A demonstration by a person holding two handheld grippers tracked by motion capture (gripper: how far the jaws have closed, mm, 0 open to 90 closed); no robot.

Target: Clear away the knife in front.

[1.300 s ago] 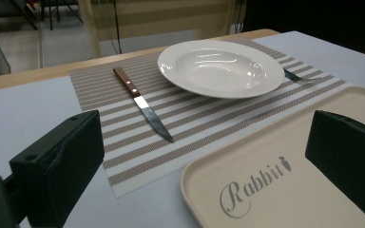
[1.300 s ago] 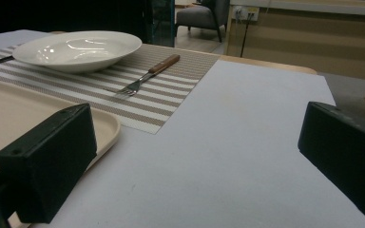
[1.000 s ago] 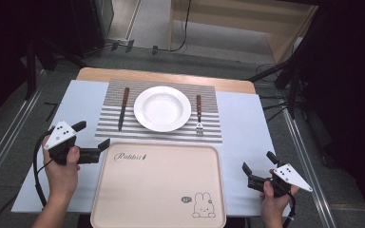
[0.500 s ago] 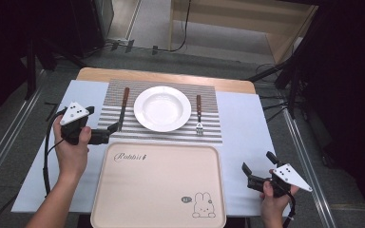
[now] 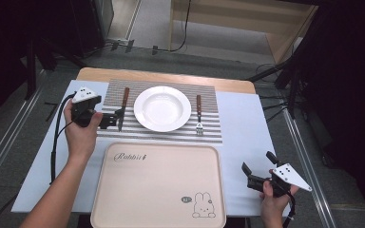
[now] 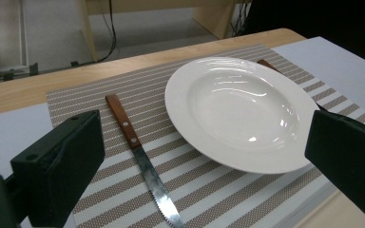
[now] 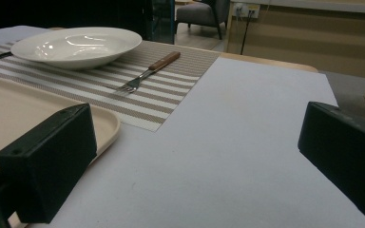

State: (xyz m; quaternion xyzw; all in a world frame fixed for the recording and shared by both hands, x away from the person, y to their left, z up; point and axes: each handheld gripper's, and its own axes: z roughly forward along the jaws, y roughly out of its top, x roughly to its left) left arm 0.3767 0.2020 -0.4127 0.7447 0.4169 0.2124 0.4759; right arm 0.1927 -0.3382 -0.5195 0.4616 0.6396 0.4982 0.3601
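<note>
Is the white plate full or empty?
Empty. The plate shows a bare, shiny white bowl with nothing in it, and the high view shows the same.

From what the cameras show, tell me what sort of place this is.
Probably a lab or studio staged as a dining table, not a real dining room. A place setting, with white plate, knife and fork, sits on a striped placemat, yet cables trail over a bare floor among dark equipment stands.
</note>
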